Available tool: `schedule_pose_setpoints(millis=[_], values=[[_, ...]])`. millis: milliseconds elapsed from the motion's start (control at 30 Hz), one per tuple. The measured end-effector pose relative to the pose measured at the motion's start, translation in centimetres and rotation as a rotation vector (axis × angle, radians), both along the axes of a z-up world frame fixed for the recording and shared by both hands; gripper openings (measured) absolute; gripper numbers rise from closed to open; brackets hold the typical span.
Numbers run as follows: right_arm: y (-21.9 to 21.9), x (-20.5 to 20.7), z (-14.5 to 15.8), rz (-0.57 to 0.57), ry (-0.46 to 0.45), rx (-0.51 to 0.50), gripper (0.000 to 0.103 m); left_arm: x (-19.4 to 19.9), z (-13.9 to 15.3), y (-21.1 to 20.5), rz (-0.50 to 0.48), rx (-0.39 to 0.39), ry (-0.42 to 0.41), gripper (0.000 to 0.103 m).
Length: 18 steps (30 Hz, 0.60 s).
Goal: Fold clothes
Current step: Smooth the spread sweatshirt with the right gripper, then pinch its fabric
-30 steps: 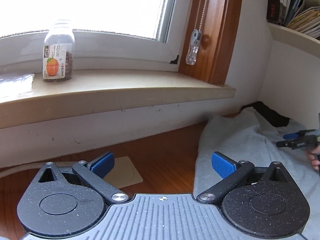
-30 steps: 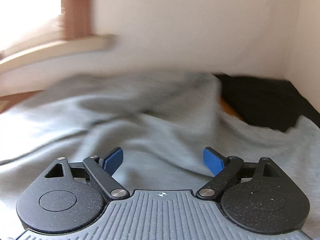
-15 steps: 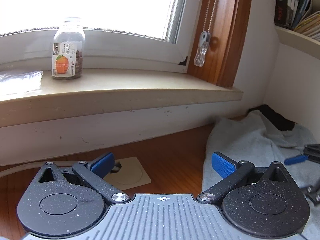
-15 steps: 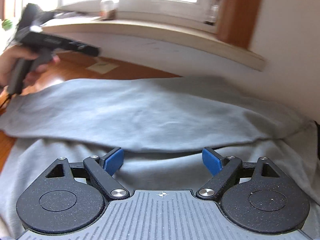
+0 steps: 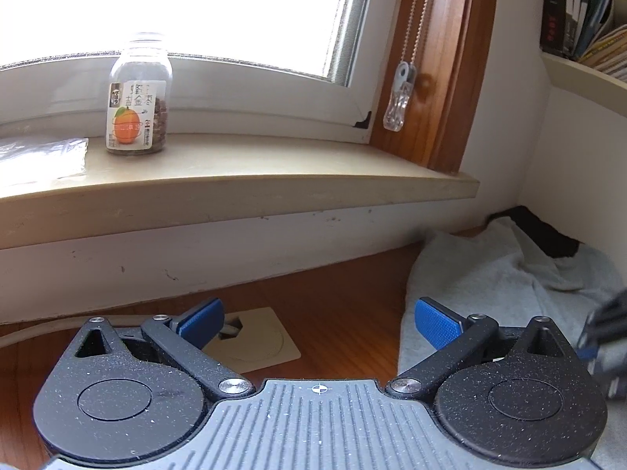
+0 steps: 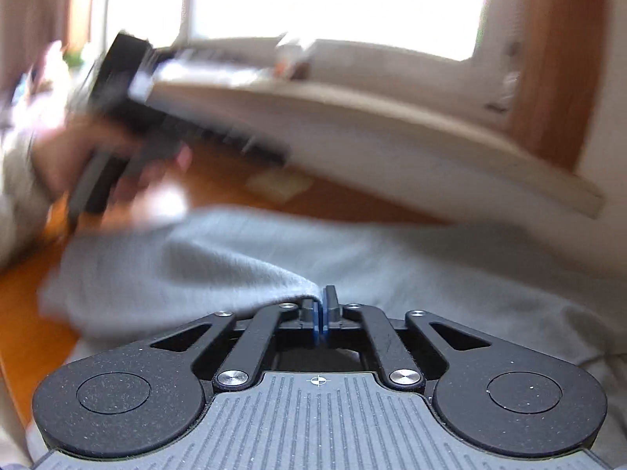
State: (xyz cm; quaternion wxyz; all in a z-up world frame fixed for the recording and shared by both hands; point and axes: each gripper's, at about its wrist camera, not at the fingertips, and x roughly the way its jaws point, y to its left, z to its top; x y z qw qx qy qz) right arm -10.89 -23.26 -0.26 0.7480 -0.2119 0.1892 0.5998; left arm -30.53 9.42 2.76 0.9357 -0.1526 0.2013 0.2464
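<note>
A light grey garment (image 5: 490, 274) lies on the wooden floor under the window, and it fills the lower half of the right wrist view (image 6: 235, 266). My right gripper (image 6: 321, 313) is shut on a fold of the grey garment and lifts its edge. It shows as a blur at the right edge of the left wrist view (image 5: 605, 337). My left gripper (image 5: 319, 321) is open and empty above the bare floor, left of the garment's edge. It appears blurred in the right wrist view (image 6: 129, 90), held in a hand.
A stone window sill (image 5: 235, 180) runs across the wall with a glass jar (image 5: 137, 98) on it. A beige floor plate (image 5: 254, 344) lies below my left gripper. A black cloth (image 5: 544, 235) lies in the corner. A bookshelf (image 5: 580, 11) hangs at upper right.
My right gripper has shut on the grey garment and pulled a fold up, swinging left. My left gripper stayed open and drifted slightly left.
</note>
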Motion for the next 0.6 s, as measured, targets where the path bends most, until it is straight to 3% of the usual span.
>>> schedule_pose_setpoints(millis=[267, 333, 367, 400, 467, 500, 600], values=[[-7.1, 10.8, 5.3, -0.605, -0.061, 0.179, 0.003, 0.4, -0.4, -0.2, -0.024, 0.000, 0.028, 0.103], [-8.9, 13.5, 6.6, -0.756, -0.076, 0.224, 0.005, 0.5, -0.5, -0.3, -0.037, 0.000, 0.041, 0.103], [-9.8, 14.8, 7.2, -0.832, -0.084, 0.247, 0.010, 0.6, -0.6, -0.4, -0.044, 0.001, 0.048, 0.103], [-10.5, 16.4, 6.9, -0.911, -0.086, 0.199, 0.012, 0.7, -0.6, -0.5, -0.051, 0.001, 0.055, 0.103], [-12.1, 18.4, 5.6, -0.980, -0.063, 0.133, 0.014, 0.9, -0.8, -0.7, -0.071, 0.000, 0.075, 0.103], [-12.7, 18.9, 4.9, -0.987, -0.047, 0.113, 0.021, 1.0, -0.9, -0.8, -0.083, -0.002, 0.084, 0.103], [-13.1, 18.8, 3.4, -0.965, -0.028, 0.090, 0.028, 1.4, -1.2, -1.3, -0.116, 0.001, 0.100, 0.103]])
